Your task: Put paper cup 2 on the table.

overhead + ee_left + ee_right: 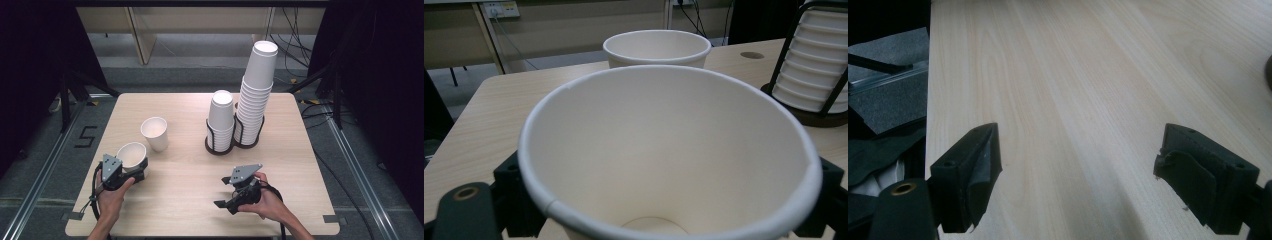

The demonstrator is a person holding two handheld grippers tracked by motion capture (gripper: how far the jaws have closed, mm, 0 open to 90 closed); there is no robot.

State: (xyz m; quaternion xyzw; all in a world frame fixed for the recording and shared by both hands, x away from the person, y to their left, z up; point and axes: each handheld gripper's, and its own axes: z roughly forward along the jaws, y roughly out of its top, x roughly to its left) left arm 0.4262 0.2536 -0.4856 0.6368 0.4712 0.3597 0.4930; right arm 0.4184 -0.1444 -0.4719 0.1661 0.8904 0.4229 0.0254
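Paper cup (669,150) white, empty, open mouth up.

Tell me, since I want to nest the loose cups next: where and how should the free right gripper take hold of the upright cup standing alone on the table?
Grip the standing cup across its side wall just under the rolled rim, probably coming in level from the right gripper's side. It stands upright, mouth up, and the held cup in the left gripper crowds its other side.

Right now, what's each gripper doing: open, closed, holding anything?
Left gripper: closed on a paper cup, fingers either side of it.
Right gripper: open, holding nothing, above the table.
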